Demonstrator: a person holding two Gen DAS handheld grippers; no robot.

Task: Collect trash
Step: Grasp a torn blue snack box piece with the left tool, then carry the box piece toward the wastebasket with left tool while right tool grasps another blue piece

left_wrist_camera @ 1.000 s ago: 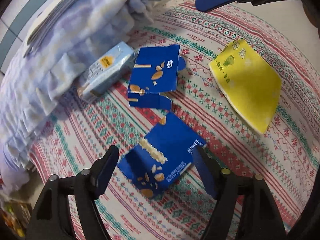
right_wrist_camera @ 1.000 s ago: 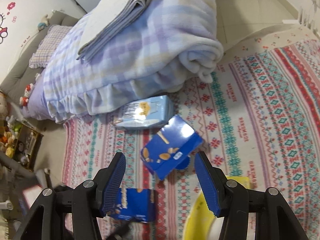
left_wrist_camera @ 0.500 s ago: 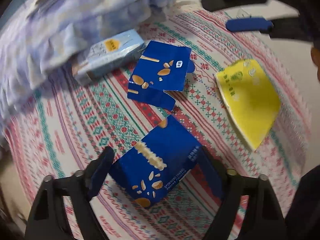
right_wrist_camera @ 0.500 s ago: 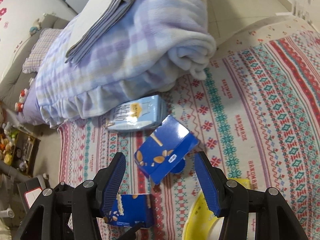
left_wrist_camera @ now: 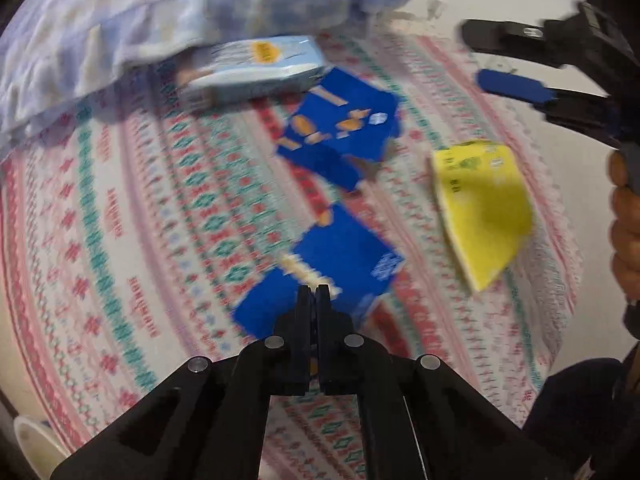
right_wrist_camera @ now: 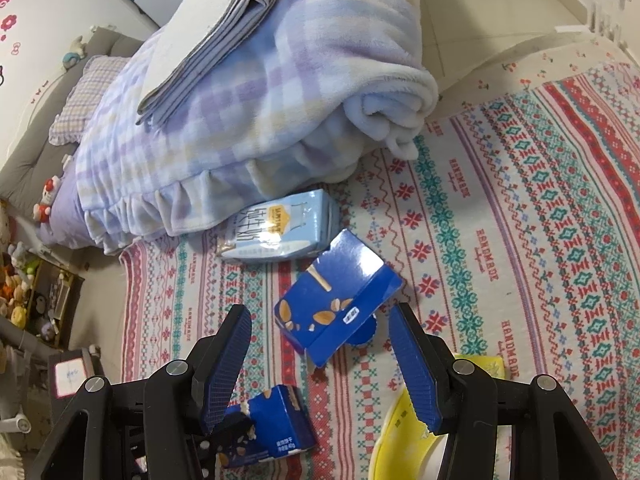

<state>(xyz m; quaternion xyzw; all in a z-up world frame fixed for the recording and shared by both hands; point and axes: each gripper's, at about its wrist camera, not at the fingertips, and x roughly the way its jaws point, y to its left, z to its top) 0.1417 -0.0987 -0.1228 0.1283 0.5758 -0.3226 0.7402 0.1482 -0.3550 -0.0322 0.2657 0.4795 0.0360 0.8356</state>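
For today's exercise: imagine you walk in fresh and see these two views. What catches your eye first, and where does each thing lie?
First the patterned bedspread strewn with trash: a pale blue milk carton against the folded checked blanket, an open dark blue box beside it, and a yellow packet off to the right. Nearest, the left tool is shut on the edge of a second blue box, while the right tool hangs open above the first.
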